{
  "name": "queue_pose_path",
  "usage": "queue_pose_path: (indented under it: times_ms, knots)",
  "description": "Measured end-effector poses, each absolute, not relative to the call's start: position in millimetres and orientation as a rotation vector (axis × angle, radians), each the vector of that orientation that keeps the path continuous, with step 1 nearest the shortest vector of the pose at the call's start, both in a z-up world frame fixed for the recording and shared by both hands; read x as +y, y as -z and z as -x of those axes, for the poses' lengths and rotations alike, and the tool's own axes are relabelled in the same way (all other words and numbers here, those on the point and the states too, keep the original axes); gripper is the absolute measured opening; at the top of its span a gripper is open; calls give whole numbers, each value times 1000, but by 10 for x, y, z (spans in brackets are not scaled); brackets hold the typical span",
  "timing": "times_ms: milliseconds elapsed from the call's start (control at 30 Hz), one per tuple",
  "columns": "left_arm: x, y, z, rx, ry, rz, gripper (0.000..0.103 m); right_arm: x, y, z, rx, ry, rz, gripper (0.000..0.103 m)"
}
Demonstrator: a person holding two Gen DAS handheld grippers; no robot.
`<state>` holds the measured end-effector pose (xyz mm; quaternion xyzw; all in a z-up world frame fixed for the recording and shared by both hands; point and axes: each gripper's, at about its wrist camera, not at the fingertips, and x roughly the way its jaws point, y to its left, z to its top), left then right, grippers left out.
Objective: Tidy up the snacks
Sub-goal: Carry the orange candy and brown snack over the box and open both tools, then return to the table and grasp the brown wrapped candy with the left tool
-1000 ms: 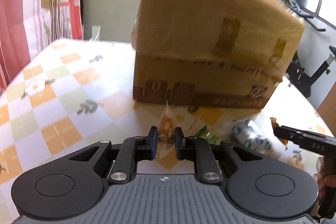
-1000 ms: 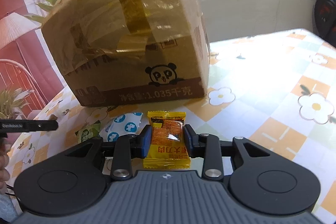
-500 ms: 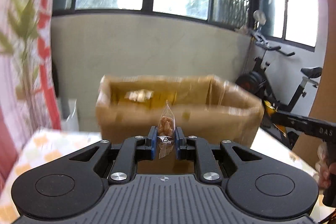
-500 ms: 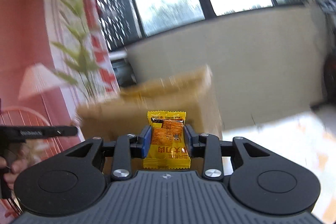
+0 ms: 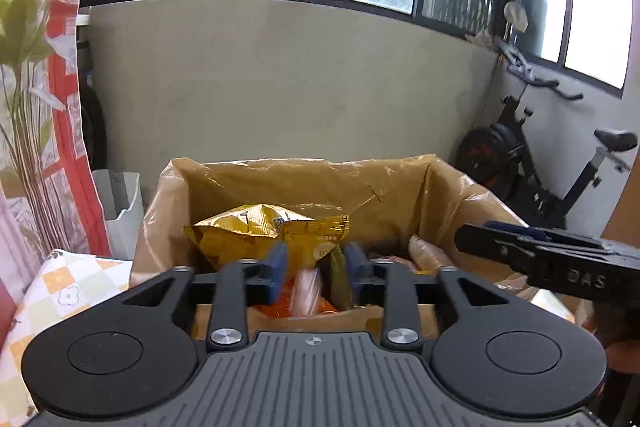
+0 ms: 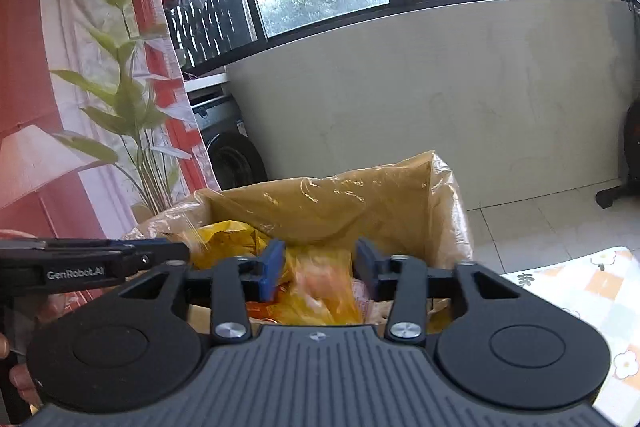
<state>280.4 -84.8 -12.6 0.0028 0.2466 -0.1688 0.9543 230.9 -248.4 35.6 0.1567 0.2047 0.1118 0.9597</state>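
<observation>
A blurred yellow packet (image 6: pixel 320 287) is seen just below and ahead of the spread right claw (image 6: pixel 318 269), loose over the carton (image 6: pixel 360 203). A pale blurred packet (image 5: pixel 306 285) is seen likewise under the spread left claw (image 5: pixel 312 269). The carton, of brown card lined with crinkled film, is filled with glossy foil bags (image 5: pixel 256 231) and set on the checked desk (image 5: pixel 60 291).

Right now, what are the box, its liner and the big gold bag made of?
Box: looks like plain brown cardboard, matte edge. Liner: thin clear plastic film, wrinkled and glossy. Gold bag: probably metallised foil plastic, shiny and creased.
</observation>
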Motion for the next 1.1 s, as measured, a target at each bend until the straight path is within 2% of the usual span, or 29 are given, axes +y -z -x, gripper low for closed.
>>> queue_pose_path:
  times_ms: [533,1100]
  knots:
    - [-461,134,-1937,466,392,-22,39,-2312,-319,-1312,332,-239,-299,57]
    - [-136,683,-829,543,214,86,39,-1750,142,-277,468,-182,-205,57]
